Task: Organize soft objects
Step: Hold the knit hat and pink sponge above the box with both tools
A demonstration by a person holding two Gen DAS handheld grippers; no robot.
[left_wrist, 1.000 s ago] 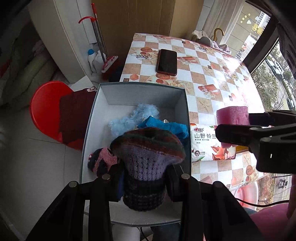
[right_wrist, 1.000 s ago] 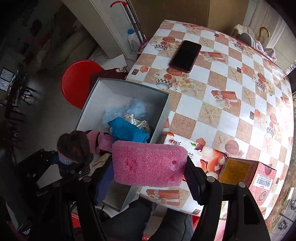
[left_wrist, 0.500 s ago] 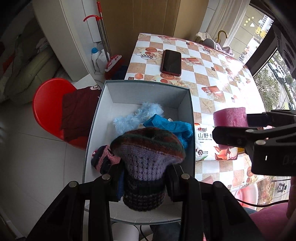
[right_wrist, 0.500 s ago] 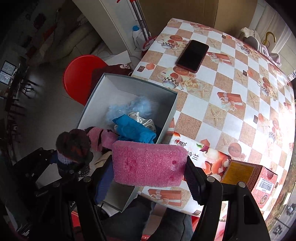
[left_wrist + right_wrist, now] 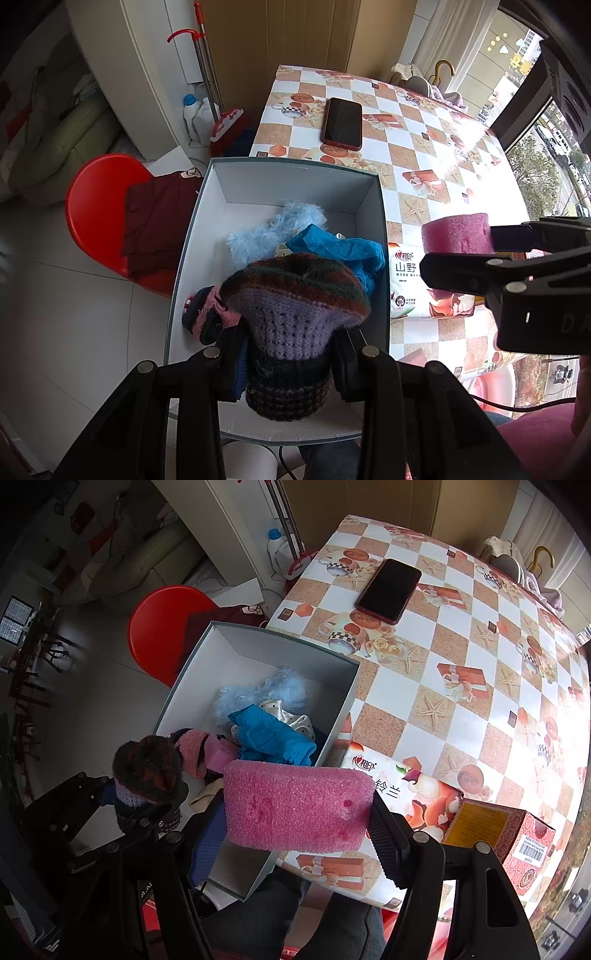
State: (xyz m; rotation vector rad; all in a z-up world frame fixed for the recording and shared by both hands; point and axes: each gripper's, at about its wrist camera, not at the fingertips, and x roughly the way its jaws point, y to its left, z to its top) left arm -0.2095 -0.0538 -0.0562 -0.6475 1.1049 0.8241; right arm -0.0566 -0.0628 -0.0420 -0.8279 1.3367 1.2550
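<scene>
Risk here: striped knitted wool hat (image 5: 295, 314) slipping crooked, or pink foam block (image 5: 295, 808) snagging the grey open cardboard box (image 5: 295, 173) rim. Left gripper (image 5: 288, 354) pinching hat above box, crown bulging past fingers; right gripper (image 5: 299, 812) clamping foam endwise, over near wall

red chair (image 5: 92, 206), checkered table (image 5: 436, 155)

The right gripper (image 5: 295, 808) is clamping a pink sponge (image 5: 295, 806) in its jaws above the white box (image 5: 258, 657) at the counter (image 5: 461, 635) edge.
</scene>
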